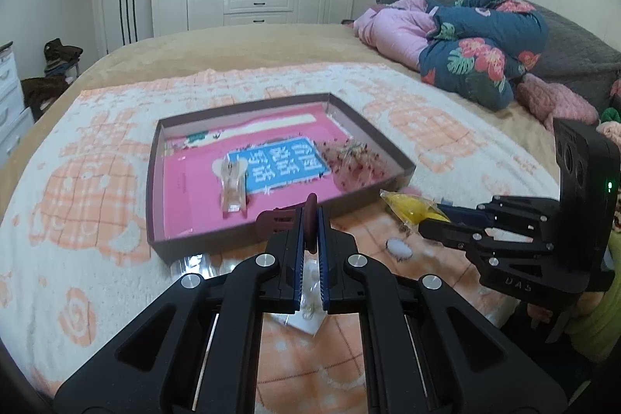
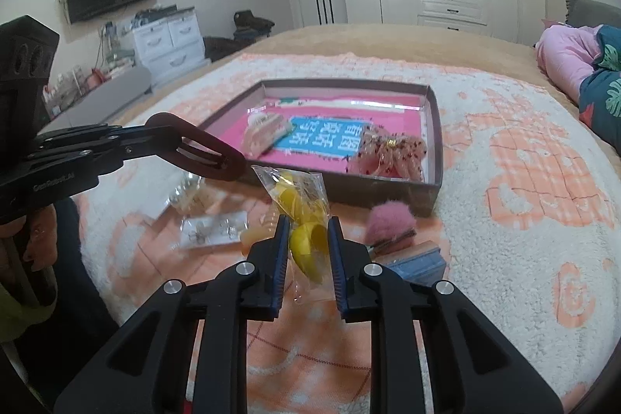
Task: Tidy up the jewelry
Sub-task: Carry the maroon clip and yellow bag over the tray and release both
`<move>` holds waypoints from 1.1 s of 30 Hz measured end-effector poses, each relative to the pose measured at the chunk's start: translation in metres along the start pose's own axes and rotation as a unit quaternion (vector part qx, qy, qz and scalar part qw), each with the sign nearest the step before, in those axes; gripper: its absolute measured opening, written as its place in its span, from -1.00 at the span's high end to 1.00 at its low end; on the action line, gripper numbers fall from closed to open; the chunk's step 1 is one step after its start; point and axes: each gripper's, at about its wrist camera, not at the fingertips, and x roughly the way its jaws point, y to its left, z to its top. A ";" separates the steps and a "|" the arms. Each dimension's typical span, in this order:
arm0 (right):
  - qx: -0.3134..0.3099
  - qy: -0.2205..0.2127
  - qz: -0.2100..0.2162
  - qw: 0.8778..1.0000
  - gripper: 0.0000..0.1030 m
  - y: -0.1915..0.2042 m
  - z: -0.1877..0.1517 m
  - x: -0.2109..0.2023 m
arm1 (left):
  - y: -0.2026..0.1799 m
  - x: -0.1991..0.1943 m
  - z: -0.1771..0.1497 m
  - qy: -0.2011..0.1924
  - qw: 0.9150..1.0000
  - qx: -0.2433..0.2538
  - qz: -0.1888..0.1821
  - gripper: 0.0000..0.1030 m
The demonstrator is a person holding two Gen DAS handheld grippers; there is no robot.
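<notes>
A shallow brown tray with a pink lining lies on the blanket. In it are a clear hair claw and a speckled pink bow. My left gripper is shut on a maroon hair clip, held just before the tray's near wall. My right gripper is shut on a clear bag of yellow clips, lifted above the blanket.
On the blanket before the tray lie a pink fluffy clip, a blue card, earring cards in plastic, a beige claw and a white oval piece. Folded quilts lie at the far right.
</notes>
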 end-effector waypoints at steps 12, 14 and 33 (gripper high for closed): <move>0.019 -0.036 -0.003 0.999 0.63 -0.011 0.011 -0.014 | -0.009 0.003 0.036 -0.026 1.000 0.004 -0.017 0.97; 0.023 -0.039 -0.006 0.999 0.63 -0.014 0.013 -0.015 | -0.008 0.006 0.042 -0.031 0.999 0.004 -0.021 0.97; 0.011 -0.037 -0.048 0.998 0.64 -0.034 0.061 0.017 | 0.014 0.051 0.072 -0.044 0.998 -0.025 -0.038 0.97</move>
